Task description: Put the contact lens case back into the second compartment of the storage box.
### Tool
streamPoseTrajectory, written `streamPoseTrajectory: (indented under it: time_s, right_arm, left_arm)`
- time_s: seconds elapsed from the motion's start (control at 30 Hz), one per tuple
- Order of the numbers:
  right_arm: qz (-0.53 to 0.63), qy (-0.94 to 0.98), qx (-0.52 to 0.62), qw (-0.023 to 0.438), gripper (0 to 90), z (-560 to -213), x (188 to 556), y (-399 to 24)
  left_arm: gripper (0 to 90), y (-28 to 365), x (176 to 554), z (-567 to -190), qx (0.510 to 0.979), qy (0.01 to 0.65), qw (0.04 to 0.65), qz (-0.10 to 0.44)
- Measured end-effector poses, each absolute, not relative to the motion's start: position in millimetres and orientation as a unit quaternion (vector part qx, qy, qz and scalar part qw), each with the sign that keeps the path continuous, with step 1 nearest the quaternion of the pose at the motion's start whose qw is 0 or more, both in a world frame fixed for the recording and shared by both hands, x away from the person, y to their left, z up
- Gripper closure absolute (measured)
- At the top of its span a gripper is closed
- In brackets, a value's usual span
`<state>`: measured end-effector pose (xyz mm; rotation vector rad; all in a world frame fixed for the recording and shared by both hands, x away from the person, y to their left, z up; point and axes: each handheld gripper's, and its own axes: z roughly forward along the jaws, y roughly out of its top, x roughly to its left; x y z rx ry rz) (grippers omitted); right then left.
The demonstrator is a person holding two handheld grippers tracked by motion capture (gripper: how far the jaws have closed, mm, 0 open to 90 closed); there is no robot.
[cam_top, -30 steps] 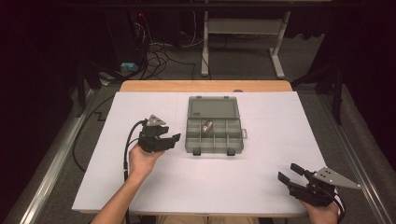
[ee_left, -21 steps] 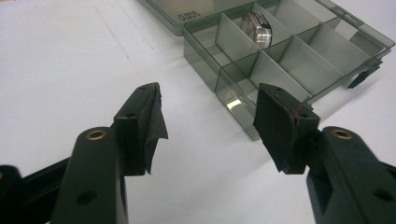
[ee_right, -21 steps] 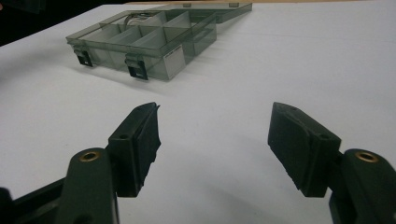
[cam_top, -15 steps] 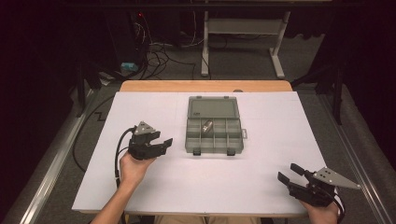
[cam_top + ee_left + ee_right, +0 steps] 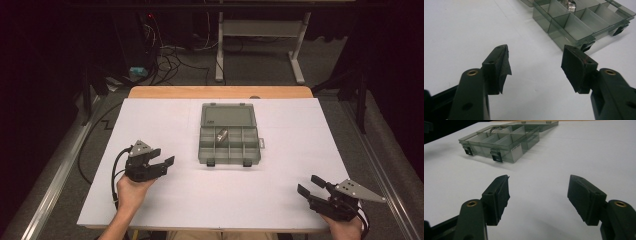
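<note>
open grey compartment box [image 5: 229, 135]

Left gripper [image 5: 162, 164] held low in the left hand [image 5: 131, 192], its 2 jaws having just been opening, nothing between them. Right gripper [image 5: 309, 184] in the right hand [image 5: 344, 226] at the near right edge, jaws wide apart and empty, pointing inward.

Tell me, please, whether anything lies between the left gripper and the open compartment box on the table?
Nothing visible does. Bare white table separates the left gripper from the compartment box; its jaws, which have just been opening, stand apart with nothing between them, apart from the box.
</note>
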<state>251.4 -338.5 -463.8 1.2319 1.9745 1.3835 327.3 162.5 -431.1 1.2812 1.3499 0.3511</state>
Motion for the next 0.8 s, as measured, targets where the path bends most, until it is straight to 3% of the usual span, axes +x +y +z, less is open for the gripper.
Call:
streamPoseTrajectory:
  time_s: [0.8]
  right_arm:
    - [0.500, 0.709, 0.447, 0.217, 34.0, -463, 251, -338]
  left_arm:
    - [36.9, 198, 294, -452, 0.509, 0.600, 0.598, 0.156]
